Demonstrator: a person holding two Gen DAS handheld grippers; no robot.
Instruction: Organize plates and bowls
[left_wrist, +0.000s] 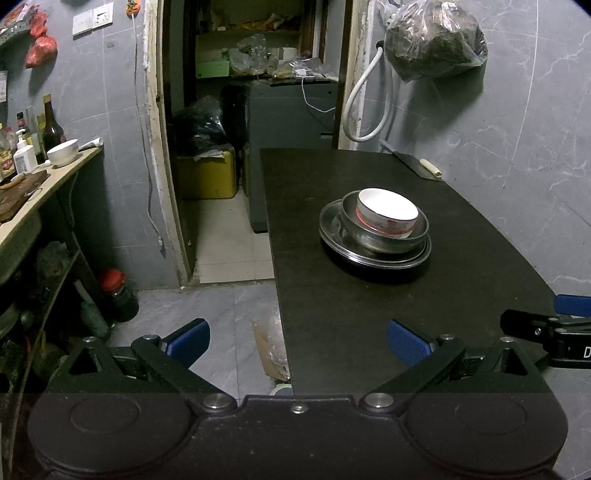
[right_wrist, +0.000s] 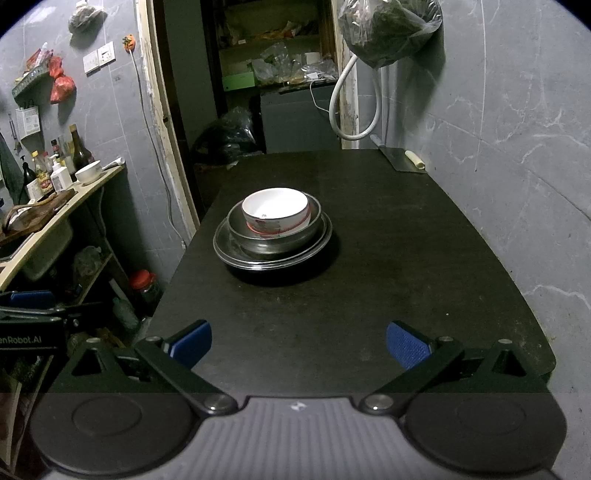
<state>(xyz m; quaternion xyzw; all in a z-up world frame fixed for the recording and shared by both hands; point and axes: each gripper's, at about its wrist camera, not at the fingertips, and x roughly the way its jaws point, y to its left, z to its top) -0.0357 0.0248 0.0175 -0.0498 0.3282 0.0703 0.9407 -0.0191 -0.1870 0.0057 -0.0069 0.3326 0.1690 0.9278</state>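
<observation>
Bowls (right_wrist: 275, 216) stacked on plates (right_wrist: 271, 254); cleaver (right_wrist: 400, 162) far behind; tools apart.

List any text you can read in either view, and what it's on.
"enRobot.AI", cut off at the frame edge: left gripper body, right wrist view.
"D", cut off: right gripper body, left wrist view.
Print on the white bowl, bottle labels, wall calendar: too blurred to read.

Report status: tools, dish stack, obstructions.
Left tool and right tool open, empty. White ceramic bowl nested in steel bowl on steel plates, untouched. Path clear.
</observation>
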